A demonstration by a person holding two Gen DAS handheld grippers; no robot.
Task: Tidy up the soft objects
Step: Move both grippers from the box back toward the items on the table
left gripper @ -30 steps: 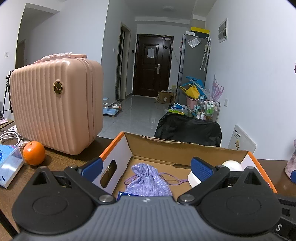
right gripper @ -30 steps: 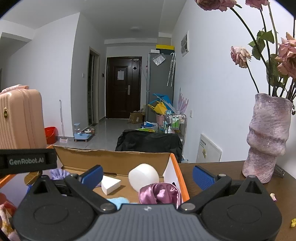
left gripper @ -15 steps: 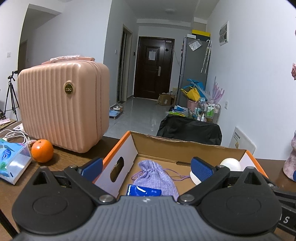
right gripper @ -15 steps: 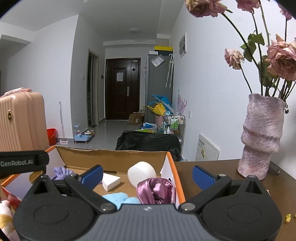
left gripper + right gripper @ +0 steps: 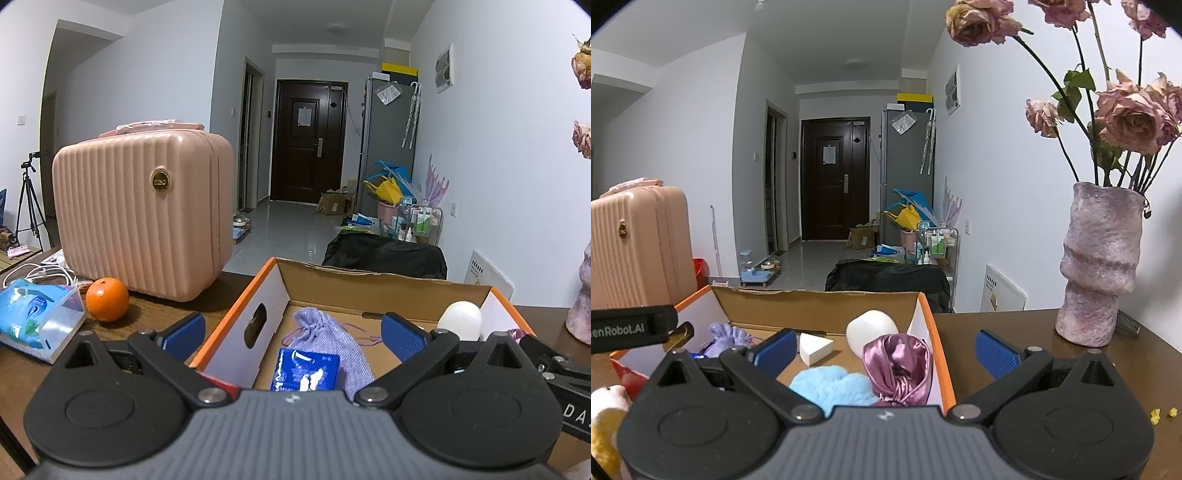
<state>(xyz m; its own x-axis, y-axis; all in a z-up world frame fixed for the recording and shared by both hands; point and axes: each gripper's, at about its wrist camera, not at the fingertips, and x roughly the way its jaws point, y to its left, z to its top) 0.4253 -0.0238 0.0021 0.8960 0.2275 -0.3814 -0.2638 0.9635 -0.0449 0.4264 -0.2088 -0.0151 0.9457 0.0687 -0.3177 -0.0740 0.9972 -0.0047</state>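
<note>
An open cardboard box with orange edges (image 5: 236, 306) (image 5: 932, 332) stands on the brown table. Inside lie a lilac drawstring pouch (image 5: 328, 336) (image 5: 726, 338), a blue packet (image 5: 304, 374), a white ball (image 5: 461, 319) (image 5: 871, 330), a white wedge sponge (image 5: 814, 347), a light blue fluffy item (image 5: 834, 386) and a shiny purple satin pouch (image 5: 897, 365). My left gripper (image 5: 291, 336) is open and empty, held over the box's left wall. My right gripper (image 5: 884, 350) is open and empty, held over the box's right wall. A plush toy (image 5: 605, 410) shows at the lower left edge.
A pink hard-shell case (image 5: 144, 210) stands left of the box, with an orange (image 5: 107, 299) and a tissue pack (image 5: 35, 321) in front of it. A pink vase of dried roses (image 5: 1099, 266) stands on the table to the right. Small yellow crumbs (image 5: 1161, 413) lie near it.
Both grippers have drawn back and risen a little, so more of the box's inside shows, including the blue packet and the light blue fluffy item. Both stay open and empty.
</note>
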